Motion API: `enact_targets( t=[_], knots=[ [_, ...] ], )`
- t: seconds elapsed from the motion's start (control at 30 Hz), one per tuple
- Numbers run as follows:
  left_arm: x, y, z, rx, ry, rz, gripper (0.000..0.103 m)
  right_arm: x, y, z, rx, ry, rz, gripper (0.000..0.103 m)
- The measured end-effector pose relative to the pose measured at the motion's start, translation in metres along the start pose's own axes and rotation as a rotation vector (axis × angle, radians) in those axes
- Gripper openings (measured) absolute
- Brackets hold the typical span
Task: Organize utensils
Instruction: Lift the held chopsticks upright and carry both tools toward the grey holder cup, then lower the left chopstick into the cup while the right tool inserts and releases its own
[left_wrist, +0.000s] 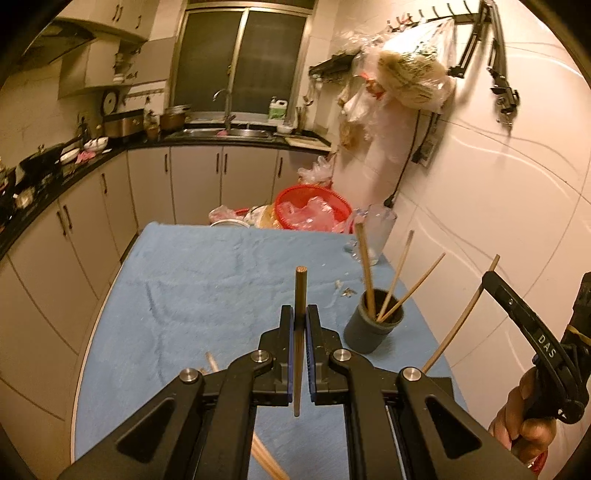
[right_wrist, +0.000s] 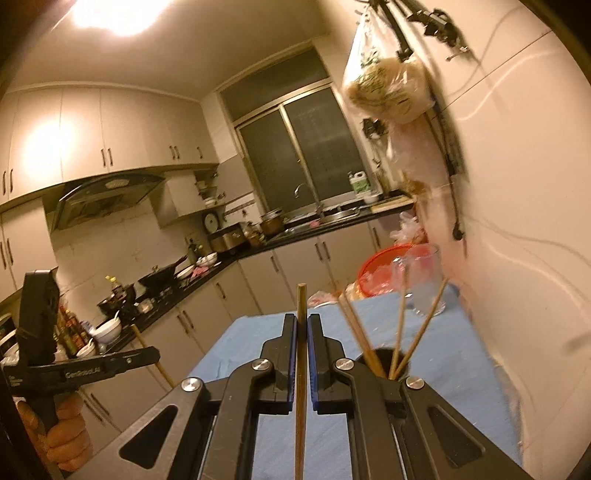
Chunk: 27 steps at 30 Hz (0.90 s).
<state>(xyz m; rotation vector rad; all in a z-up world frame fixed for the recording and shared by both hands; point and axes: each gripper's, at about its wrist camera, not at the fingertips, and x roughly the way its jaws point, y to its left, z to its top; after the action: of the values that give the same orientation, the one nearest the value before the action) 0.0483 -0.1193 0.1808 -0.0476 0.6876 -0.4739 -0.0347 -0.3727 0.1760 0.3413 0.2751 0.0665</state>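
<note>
My left gripper (left_wrist: 300, 311) is shut on a wooden chopstick (left_wrist: 301, 284) that stands nearly upright between the pads, above the blue cloth (left_wrist: 192, 280). To its right stands a dark cylindrical holder (left_wrist: 371, 328) with three chopsticks (left_wrist: 365, 266) leaning in it. At the far right my right gripper (left_wrist: 488, 280) holds a pale chopstick (left_wrist: 458, 325). In the right wrist view my right gripper (right_wrist: 302, 325) is shut on its chopstick (right_wrist: 301, 299), with the holder (right_wrist: 384, 356) just beyond its right finger, partly hidden. The left gripper (right_wrist: 153, 356) shows at the left with its stick (right_wrist: 142, 341).
Loose chopsticks (left_wrist: 211, 361) lie on the cloth near my left gripper. A clear glass cup (left_wrist: 378, 229) stands at the table's far right corner, with a red basket (left_wrist: 314, 205) of plastic behind it. The tiled wall (left_wrist: 498, 192) runs close along the right; kitchen counters (left_wrist: 74, 166) stand to the left.
</note>
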Motion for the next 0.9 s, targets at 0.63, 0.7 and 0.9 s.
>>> enact_targets(
  t=[0.63, 0.7, 0.9],
  knots=[
    [0.032, -0.080, 0.083, 0.065, -0.088, -0.120, 0.006, 0.019, -0.046, 0.081, 0.038, -0.140, -0.111, 0.006],
    [0.042, -0.085, 0.089, 0.057, -0.085, -0.128, 0.006, 0.029, -0.054, 0.086, 0.053, -0.136, -0.117, 0.006],
    [0.080, -0.095, 0.094, 0.043, -0.052, -0.137, 0.006, 0.058, -0.072, 0.086, 0.049, -0.118, -0.161, 0.006]
  ],
)
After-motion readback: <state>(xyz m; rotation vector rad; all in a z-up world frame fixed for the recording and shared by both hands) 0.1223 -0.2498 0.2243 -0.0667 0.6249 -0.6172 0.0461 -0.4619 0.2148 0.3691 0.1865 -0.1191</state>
